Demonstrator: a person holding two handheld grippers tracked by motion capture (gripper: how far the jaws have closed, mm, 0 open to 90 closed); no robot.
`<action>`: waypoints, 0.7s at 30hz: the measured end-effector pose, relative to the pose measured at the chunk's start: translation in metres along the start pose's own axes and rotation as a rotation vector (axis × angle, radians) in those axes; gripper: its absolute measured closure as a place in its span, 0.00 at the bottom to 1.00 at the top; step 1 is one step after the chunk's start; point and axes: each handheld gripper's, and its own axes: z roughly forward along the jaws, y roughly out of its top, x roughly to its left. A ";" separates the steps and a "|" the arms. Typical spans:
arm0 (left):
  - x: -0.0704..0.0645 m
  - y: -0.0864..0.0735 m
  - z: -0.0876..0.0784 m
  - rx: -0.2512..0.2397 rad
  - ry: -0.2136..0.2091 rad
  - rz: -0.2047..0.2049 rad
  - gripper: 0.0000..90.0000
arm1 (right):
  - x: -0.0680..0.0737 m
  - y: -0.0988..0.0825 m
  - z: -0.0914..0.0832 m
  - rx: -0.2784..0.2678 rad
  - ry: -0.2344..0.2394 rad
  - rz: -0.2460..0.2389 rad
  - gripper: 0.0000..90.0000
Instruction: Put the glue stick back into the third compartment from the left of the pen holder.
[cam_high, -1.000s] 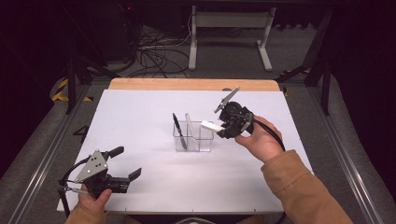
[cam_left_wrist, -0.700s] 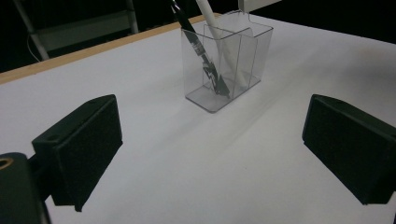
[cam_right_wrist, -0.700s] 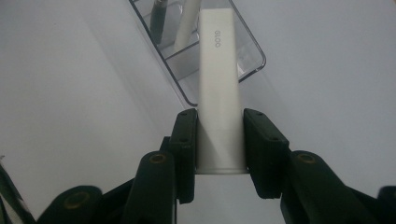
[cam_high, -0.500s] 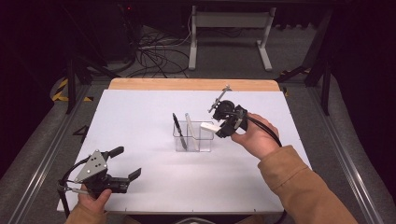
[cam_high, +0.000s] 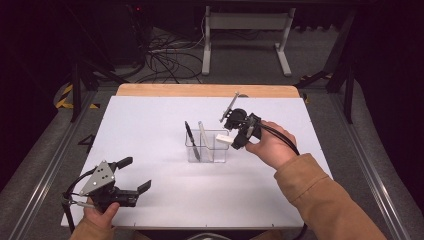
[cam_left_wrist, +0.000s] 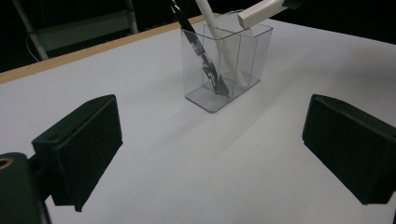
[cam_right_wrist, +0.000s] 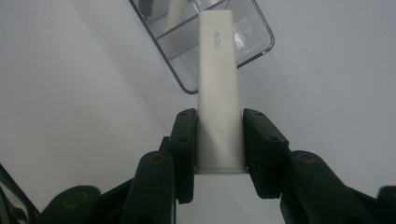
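Covering most of the scene, the counter (cam_high: 165, 200) has a flat, matte, pale grey top with a strip of light wood along its far edge, and its bare surface gives both hands free room. Near the middle stands a clear plastic organizer (cam_high: 207, 147), a rectangular box with thin, glossy walls and dividers inside; I think it stands upright so that long things can lean in its compartments. A black pen (cam_high: 192, 141) and a white pen (cam_high: 204, 137) already lean in it, each tilted against a wall. The right claw (cam_right_wrist: 219, 140) hovers just above the right end of the organizer and pinches a white eraser-like stick (cam_right_wrist: 217, 93), a smooth, flat bar with small grey letters near its tip; the stick points down toward an open compartment, probably so that it can drop inside. The left claw (cam_high: 131, 175) rests low near the counter's near left corner, well apart from the organizer, with its two black blocky jaws spread and nothing between them, as if waiting.
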 end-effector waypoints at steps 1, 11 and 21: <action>0.000 0.000 0.000 0.001 0.000 0.000 0.06 | 0.000 0.000 0.000 0.001 0.000 0.001 0.74; 0.000 0.000 0.001 -0.002 -0.003 -0.006 0.06 | 0.001 0.003 0.002 0.019 0.001 0.000 0.73; 0.000 0.000 0.001 0.000 -0.006 -0.007 0.06 | 0.002 0.007 0.000 0.011 -0.002 -0.005 0.73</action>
